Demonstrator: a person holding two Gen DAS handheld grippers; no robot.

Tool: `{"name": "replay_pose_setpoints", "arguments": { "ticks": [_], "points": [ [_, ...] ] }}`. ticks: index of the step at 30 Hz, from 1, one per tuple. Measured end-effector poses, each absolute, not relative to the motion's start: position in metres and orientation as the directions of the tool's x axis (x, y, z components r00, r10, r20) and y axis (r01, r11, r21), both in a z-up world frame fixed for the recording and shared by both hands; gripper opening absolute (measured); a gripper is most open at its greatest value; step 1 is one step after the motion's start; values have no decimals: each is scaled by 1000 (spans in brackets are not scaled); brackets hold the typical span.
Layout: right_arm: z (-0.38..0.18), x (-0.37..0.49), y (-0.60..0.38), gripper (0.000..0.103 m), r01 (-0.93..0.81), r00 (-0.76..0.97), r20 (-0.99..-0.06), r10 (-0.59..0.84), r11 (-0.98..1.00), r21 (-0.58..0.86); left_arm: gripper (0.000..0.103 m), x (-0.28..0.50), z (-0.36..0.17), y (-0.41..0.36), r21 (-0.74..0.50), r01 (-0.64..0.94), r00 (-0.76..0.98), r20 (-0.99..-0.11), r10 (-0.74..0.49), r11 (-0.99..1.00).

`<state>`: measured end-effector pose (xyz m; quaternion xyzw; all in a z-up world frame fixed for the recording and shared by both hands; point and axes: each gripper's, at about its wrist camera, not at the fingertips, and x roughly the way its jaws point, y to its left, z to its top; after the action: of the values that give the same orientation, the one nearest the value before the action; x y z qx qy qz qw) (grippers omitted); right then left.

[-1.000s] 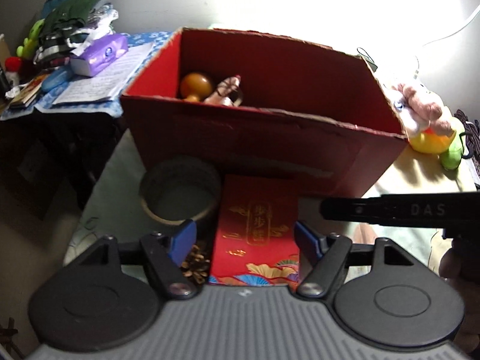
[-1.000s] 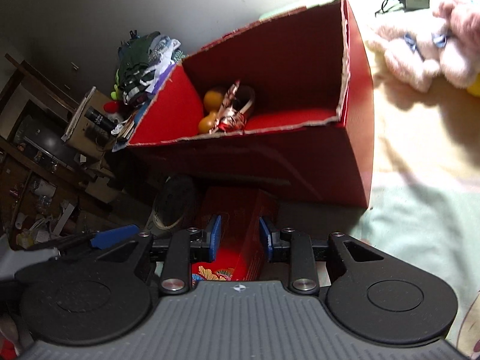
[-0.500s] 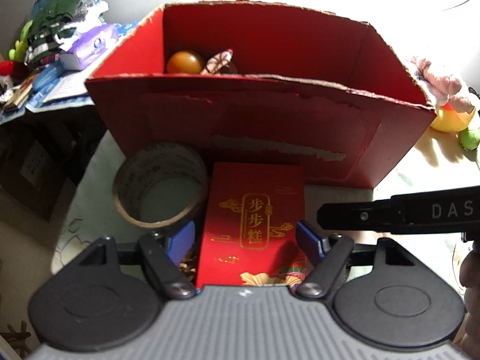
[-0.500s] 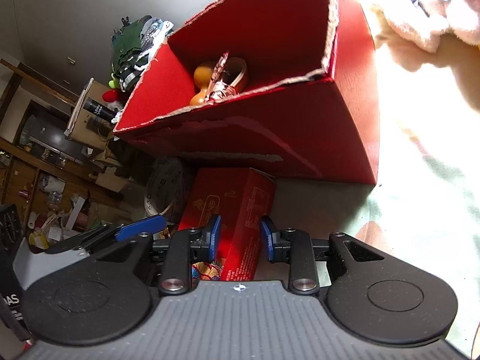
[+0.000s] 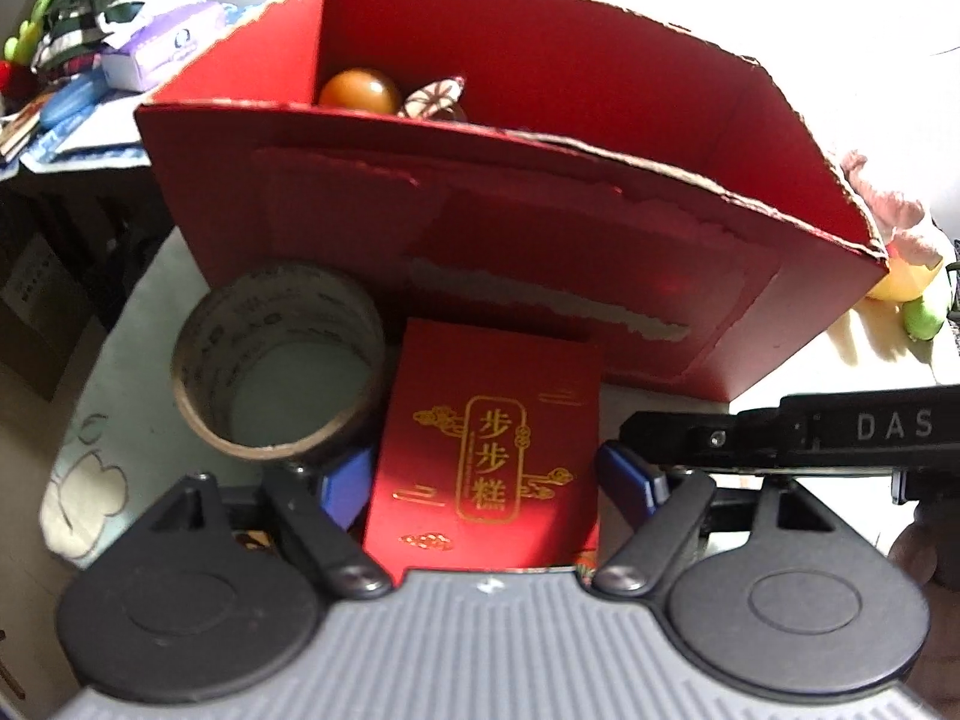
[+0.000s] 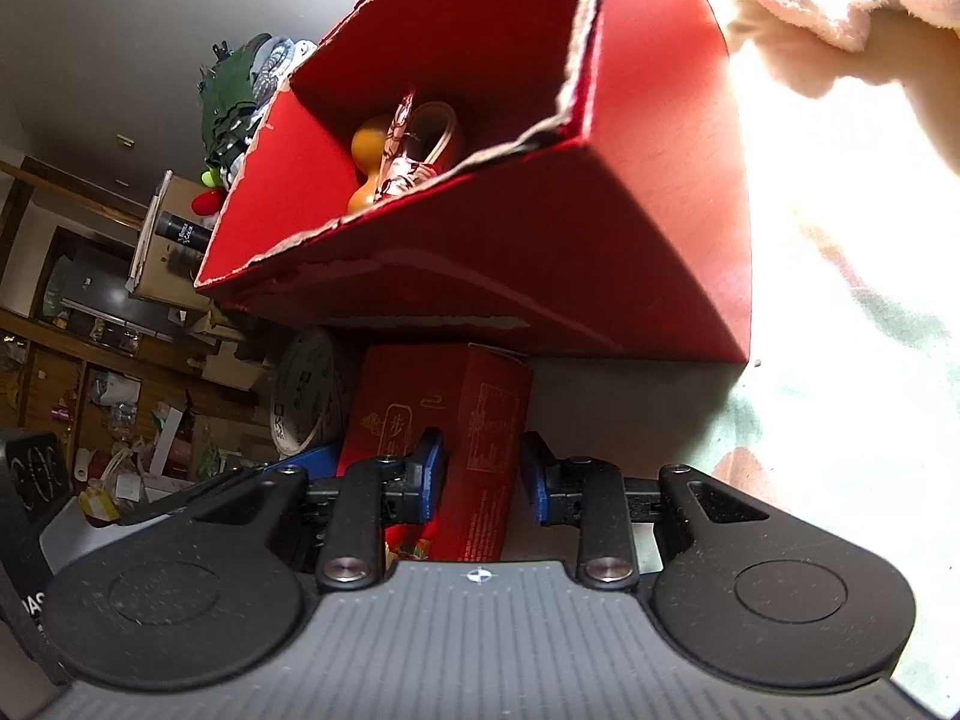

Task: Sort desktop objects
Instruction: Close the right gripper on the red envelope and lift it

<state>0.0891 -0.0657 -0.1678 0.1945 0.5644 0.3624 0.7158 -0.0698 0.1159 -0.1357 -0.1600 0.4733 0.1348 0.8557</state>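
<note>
Two things, an orange gourd (image 5: 359, 91) and a wrapped trinket (image 5: 433, 98), sit in your red carton (image 5: 480, 228). Left gripper (image 5: 487, 483) straddles the red gift box (image 5: 489, 462) unclenched, right gripper (image 6: 482, 474) likewise; gift box and tape roll (image 5: 279, 363) wait near the carton.

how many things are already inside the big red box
2 that show: an orange gourd and a patterned trinket touching its right side, both in the big red box's far left corner. The near wall hides the floor, so more may be inside.
</note>
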Motion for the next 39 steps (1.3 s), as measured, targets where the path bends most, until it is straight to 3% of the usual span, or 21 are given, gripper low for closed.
{"name": "replay_pose_setpoints", "arguments": {
  "ticks": [9, 17, 26, 31, 35, 36, 39],
  "points": [
    [-166, 94, -100, 32, -264, 132, -683, 718, 690, 674, 81, -57, -141, 91, -253, -284, 534, -843, -66, 925],
    [-166, 91, -136, 32, -229, 156, -704, 693, 719, 656, 81, -45, -139, 64, -222, -184, 521, -848, -97, 957],
    [-170, 91, -143, 32, -231, 123, -689, 714, 696, 680, 88, -61, -142, 70, -220, -189, 498, -862, -100, 957],
    [-172, 92, -125, 36, -262, 92, -683, 725, 679, 686, 100, -61, -148, 64, -223, -194, 502, -859, -99, 955],
    [-176, 92, -122, 40, -282, 83, -686, 723, 677, 680, 98, -57, -157, 57, -214, -179, 462, -880, -111, 960],
    [-177, 92, -123, 40, -285, 78, -691, 719, 680, 676, 89, -55, -159, 56, -197, -188, 448, -889, -95, 962],
    [-179, 91, -126, 41, -291, 75, -690, 720, 678, 675, 84, -52, -163, 56, -181, -208, 427, -901, -77, 961]
  ]
}}
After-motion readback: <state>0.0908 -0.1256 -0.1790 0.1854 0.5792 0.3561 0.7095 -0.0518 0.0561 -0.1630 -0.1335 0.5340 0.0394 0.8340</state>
